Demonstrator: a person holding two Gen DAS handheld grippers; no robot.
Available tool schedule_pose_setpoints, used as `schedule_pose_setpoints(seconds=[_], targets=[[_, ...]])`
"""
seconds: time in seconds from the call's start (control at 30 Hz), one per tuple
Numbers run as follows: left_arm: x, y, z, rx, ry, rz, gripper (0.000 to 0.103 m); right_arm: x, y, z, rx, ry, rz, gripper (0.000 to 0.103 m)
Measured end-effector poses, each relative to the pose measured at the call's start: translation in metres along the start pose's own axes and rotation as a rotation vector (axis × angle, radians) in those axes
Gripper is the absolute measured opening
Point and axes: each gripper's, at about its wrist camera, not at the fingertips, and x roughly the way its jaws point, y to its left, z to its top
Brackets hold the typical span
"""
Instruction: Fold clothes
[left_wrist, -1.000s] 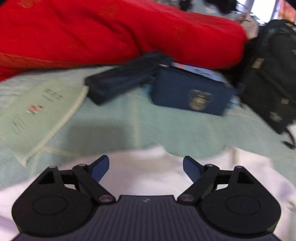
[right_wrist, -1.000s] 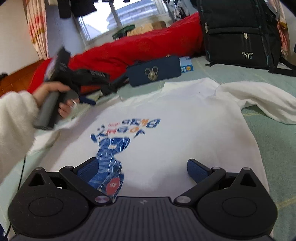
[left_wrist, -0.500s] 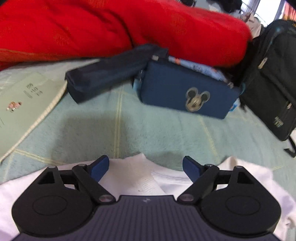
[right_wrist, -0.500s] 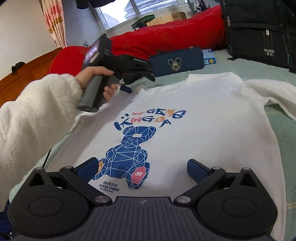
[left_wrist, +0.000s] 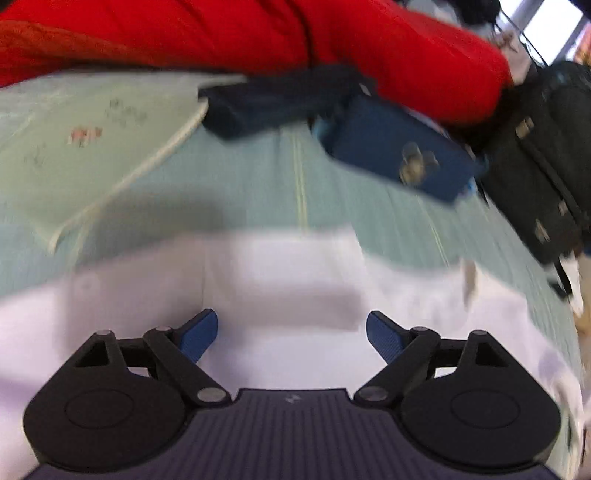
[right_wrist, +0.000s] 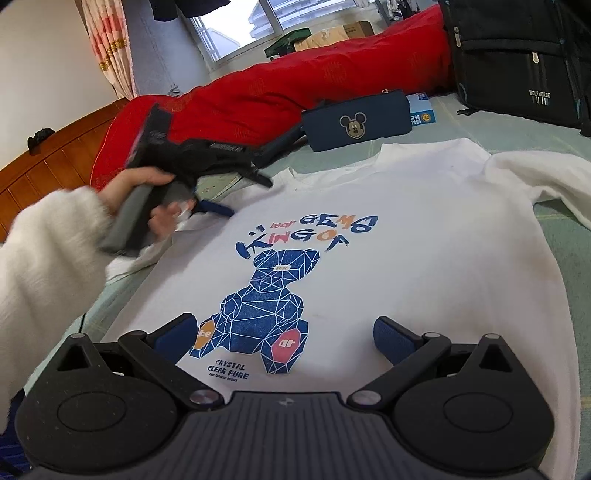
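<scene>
- One white sweatshirt (right_wrist: 406, 236) lies spread flat, print up, on the pale green bed sheet (right_wrist: 565, 258); I count one blue bear print (right_wrist: 258, 314) on its chest and two sleeves, one stretched out at the right edge, the other bunched under my left hand (right_wrist: 147, 199).
- Beyond it: one red quilt (right_wrist: 332, 85), one navy pouch with a mouse face (right_wrist: 356, 118), one black backpack (right_wrist: 517, 55), one dark folded umbrella (left_wrist: 273, 96) and one light green booklet (left_wrist: 85, 147).
- The collar edge points toward the pouch, with a strip of bare sheet between them. The sweatshirt's right side has open sheet beside it; the left shoulder is close to the booklet and umbrella.
- My left gripper (left_wrist: 291, 332) is spread wide, nothing between its blue pads; it hangs over the white cloth near the collar, and the blur hides whether it touches.
- My right gripper (right_wrist: 284, 339) is also spread wide and empty, poised low over the lower chest with the bear's feet between its fingers; I cannot tell if the pads touch the cloth.
</scene>
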Motion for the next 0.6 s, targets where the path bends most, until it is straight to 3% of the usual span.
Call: schedule_pose_setpoints(seconds=[0.1,0.13,0.33,0.47,0.6], targets=[[0.015,-0.015,0.013,0.065,-0.008,0.157,0.086,0.001,0.0,0.0,-0.001,0.003,0.003,0.103],[0.015,-0.018,0.015,0.072,-0.004,0.168,0.086,0.001,-0.001,0.0,0.001,0.003,0.006,0.103],[-0.054,-0.029,0.003,0.121,-0.038,0.103,0.087,0.001,0.0,0.0,0.016,0.003,0.017,0.103],[-0.099,-0.03,-0.009,0.121,-0.002,0.025,0.09,0.001,0.006,-0.002,0.016,0.012,0.045,0.103],[-0.093,-0.025,-0.026,0.096,0.02,0.005,0.09,0.0,0.009,-0.004,0.016,0.017,0.061,0.103]])
